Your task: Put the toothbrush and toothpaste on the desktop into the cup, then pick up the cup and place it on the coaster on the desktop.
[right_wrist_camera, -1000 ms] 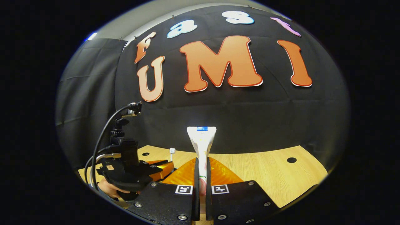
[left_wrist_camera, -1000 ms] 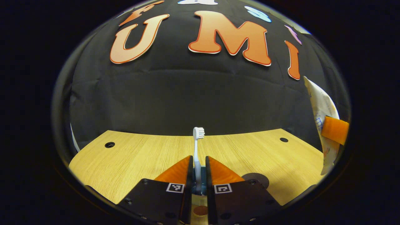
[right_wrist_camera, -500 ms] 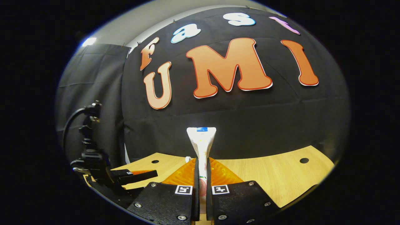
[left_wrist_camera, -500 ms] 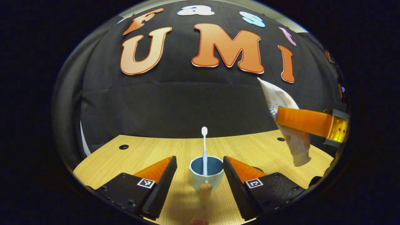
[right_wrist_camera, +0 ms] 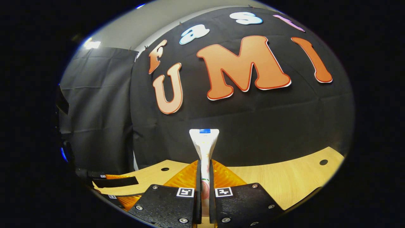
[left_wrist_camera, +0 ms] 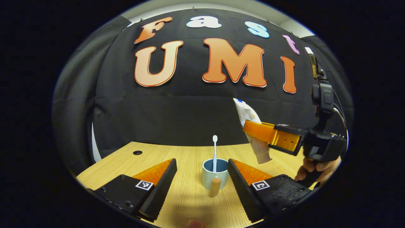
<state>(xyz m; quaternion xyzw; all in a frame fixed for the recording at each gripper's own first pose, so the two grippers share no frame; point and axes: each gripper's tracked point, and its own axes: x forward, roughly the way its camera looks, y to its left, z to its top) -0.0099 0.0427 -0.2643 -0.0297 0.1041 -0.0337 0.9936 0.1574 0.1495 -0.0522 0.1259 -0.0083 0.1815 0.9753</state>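
**Toothbrush stands in cup as toothpaste hangs above the desk**

In the left gripper view, the left gripper (left_wrist_camera: 199, 177) sits low over the wooden desktop (left_wrist_camera: 158, 152) with its 2 fingers spread wide apart and holding nothing. Between them, a little farther off, stands the pale cup (left_wrist_camera: 215, 177) with a blue inside and a wooden handle facing the camera. The white toothbrush (left_wrist_camera: 214, 153) rests upright inside the cup, bristle end up.

To the right in the same view, the right gripper (left_wrist_camera: 253, 129), held by a hand (left_wrist_camera: 316, 169), hangs in the air above the desktop, up and to the right of the cup. Its orange fingers are clamped on the white toothpaste (left_wrist_camera: 251, 129) tube, which tilts with its flat crimped end uppermost and its lower end clear of the cup.

The right gripper view shows that gripper (right_wrist_camera: 205, 177) from behind, its 2 fingers pressed together on the toothpaste (right_wrist_camera: 204, 142), whose crimped end rises upright between them. The left gripper (right_wrist_camera: 117, 183) shows low at the left edge, over the desktop (right_wrist_camera: 284, 180).

The coaster cannot be made out in either view.
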